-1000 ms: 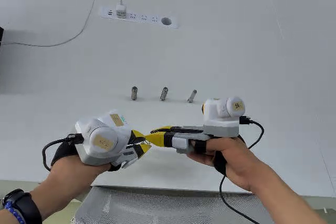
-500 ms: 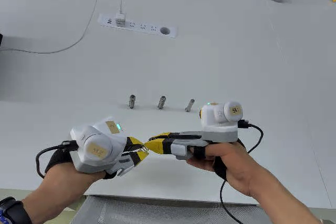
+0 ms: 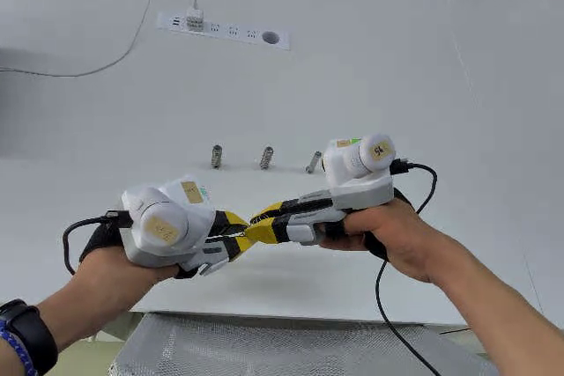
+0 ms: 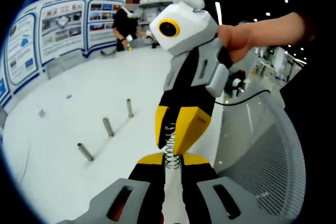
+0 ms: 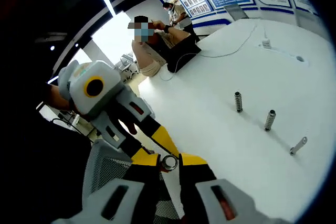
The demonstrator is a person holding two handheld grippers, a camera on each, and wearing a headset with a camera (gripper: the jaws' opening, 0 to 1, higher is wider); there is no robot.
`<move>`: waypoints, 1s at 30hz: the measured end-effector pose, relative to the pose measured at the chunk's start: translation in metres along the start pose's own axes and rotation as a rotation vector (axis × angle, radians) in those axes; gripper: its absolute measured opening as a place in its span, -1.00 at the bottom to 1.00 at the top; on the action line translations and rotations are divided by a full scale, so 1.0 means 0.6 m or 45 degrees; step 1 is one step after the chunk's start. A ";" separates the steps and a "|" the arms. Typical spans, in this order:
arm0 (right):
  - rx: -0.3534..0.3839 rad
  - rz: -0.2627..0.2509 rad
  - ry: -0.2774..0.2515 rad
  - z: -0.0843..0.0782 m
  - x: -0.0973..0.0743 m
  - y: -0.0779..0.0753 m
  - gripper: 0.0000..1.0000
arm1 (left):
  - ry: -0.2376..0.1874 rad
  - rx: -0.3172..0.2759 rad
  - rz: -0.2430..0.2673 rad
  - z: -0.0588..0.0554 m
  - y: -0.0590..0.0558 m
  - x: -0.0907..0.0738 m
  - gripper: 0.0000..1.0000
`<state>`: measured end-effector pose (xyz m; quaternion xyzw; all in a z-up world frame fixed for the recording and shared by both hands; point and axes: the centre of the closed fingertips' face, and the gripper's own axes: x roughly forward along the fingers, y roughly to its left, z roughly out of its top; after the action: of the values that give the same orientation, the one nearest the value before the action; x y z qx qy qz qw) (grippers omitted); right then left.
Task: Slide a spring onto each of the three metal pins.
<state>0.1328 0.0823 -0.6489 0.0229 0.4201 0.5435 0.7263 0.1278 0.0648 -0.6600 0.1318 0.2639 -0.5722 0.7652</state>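
White bench carrying three pins, two sprung, one bare and leaning. Nearer us than the pins, left gripper and right gripper both clamp one spring, tips meeting. We judge an uneven release could flick it off the bench.
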 end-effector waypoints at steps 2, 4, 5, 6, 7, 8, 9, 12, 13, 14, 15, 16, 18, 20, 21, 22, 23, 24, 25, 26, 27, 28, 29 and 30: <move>-0.057 -0.003 0.048 -0.004 -0.002 -0.001 -0.72 | -0.003 0.009 -0.010 0.003 -0.002 0.001 -0.80; -0.080 0.013 0.068 -0.003 -0.003 0.004 -0.74 | -0.003 0.014 -0.019 0.004 -0.004 0.002 -0.80; -0.086 0.025 0.083 -0.004 -0.004 0.003 -0.74 | -0.005 0.016 -0.027 0.005 -0.006 0.003 -0.80; -0.095 0.031 0.092 -0.005 -0.005 0.004 -0.74 | -0.006 0.018 -0.028 0.005 -0.006 0.003 -0.80; -0.102 0.038 0.100 -0.005 -0.006 0.004 -0.74 | -0.006 0.021 -0.029 0.006 -0.007 0.003 -0.80; -0.112 0.050 0.115 -0.007 -0.008 0.005 -0.74 | -0.006 0.027 -0.031 0.007 -0.007 0.002 -0.80; -0.117 0.057 0.123 -0.007 -0.009 0.006 -0.74 | -0.007 0.030 -0.032 0.007 -0.007 0.002 -0.80; -0.132 0.079 0.139 -0.007 -0.011 0.008 -0.74 | -0.006 0.040 -0.038 0.008 -0.009 0.000 -0.80; -0.142 0.089 0.149 -0.009 -0.011 0.010 -0.74 | -0.006 0.042 -0.041 0.008 -0.009 0.000 -0.80; -0.147 0.093 0.155 -0.010 -0.011 0.010 -0.74 | -0.005 0.043 -0.043 0.008 -0.010 0.000 -0.80; -0.152 0.099 0.167 -0.012 -0.010 0.011 -0.74 | -0.004 0.046 -0.044 0.008 -0.011 -0.001 -0.80; -0.161 0.103 0.182 -0.015 -0.008 0.012 -0.74 | -0.003 0.048 -0.045 0.008 -0.011 -0.001 -0.80; -0.179 0.108 0.200 -0.021 -0.006 0.013 -0.75 | 0.008 0.059 -0.054 0.005 -0.014 0.000 -0.80; -0.195 0.110 0.204 -0.024 -0.004 0.014 -0.75 | 0.019 0.072 -0.056 0.001 -0.017 0.002 -0.80; -0.196 0.108 0.202 -0.025 -0.003 0.013 -0.75 | 0.021 0.074 -0.056 0.000 -0.017 0.002 -0.80; -0.194 0.106 0.198 -0.026 -0.003 0.012 -0.75 | 0.023 0.074 -0.056 -0.001 -0.016 0.002 -0.80; -0.184 0.105 0.190 -0.027 -0.002 0.011 -0.75 | 0.026 0.070 -0.059 -0.002 -0.016 0.002 -0.80; -0.169 0.103 0.179 -0.027 -0.002 0.010 -0.75 | 0.025 0.066 -0.059 -0.003 -0.015 0.002 -0.80; -0.139 0.104 0.166 -0.027 -0.001 0.010 -0.75 | 0.025 0.057 -0.062 -0.005 -0.015 0.003 -0.80; -0.128 0.105 0.160 -0.029 0.000 0.009 -0.75 | 0.025 0.055 -0.066 -0.006 -0.015 0.003 -0.80; -0.115 0.106 0.150 -0.030 0.001 0.008 -0.76 | 0.027 0.055 -0.066 -0.008 -0.016 0.004 -0.80; -0.092 0.102 0.144 -0.033 0.003 0.008 -0.76 | 0.031 0.058 -0.070 -0.011 -0.016 0.005 -0.80; -0.084 0.097 0.141 -0.034 0.004 0.007 -0.76 | 0.033 0.057 -0.071 -0.013 -0.016 0.006 -0.80; -0.086 0.091 0.139 -0.036 0.005 0.008 -0.76 | 0.035 0.045 -0.072 -0.015 -0.017 0.008 -0.79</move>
<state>0.1158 0.0777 -0.6625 -0.0164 0.4394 0.5833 0.6830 0.1171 0.0625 -0.6691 0.1454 0.2678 -0.5963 0.7427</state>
